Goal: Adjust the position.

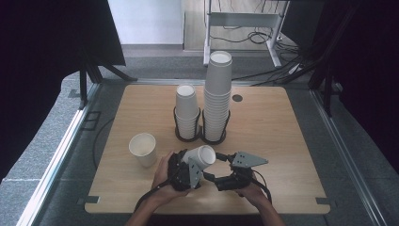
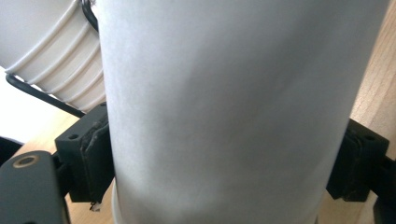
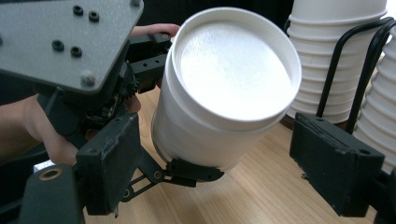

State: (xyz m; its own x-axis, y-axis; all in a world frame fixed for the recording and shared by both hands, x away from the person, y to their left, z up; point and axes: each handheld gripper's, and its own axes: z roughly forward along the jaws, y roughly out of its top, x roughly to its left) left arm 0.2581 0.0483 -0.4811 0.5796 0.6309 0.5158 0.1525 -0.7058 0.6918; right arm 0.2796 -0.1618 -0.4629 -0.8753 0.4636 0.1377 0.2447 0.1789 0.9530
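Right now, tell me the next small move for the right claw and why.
Probably ease the right claw forward around the cup's rim and close. The left claw grips the nested paper cups by their wall, mouth facing the right claw, whose open jaws flank them without touching.

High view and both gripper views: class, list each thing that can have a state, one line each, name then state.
Held cup: tilted, clamped in the left gripper, apparently nested cups.
Left gripper: shut on the held cup.
Right gripper: open, jaws either side of the cup, not pressing.
Single cup: upright, mouth up, on the table.
Short stack: upside down in its wire holder.
Tall stack: upside down in its holder.
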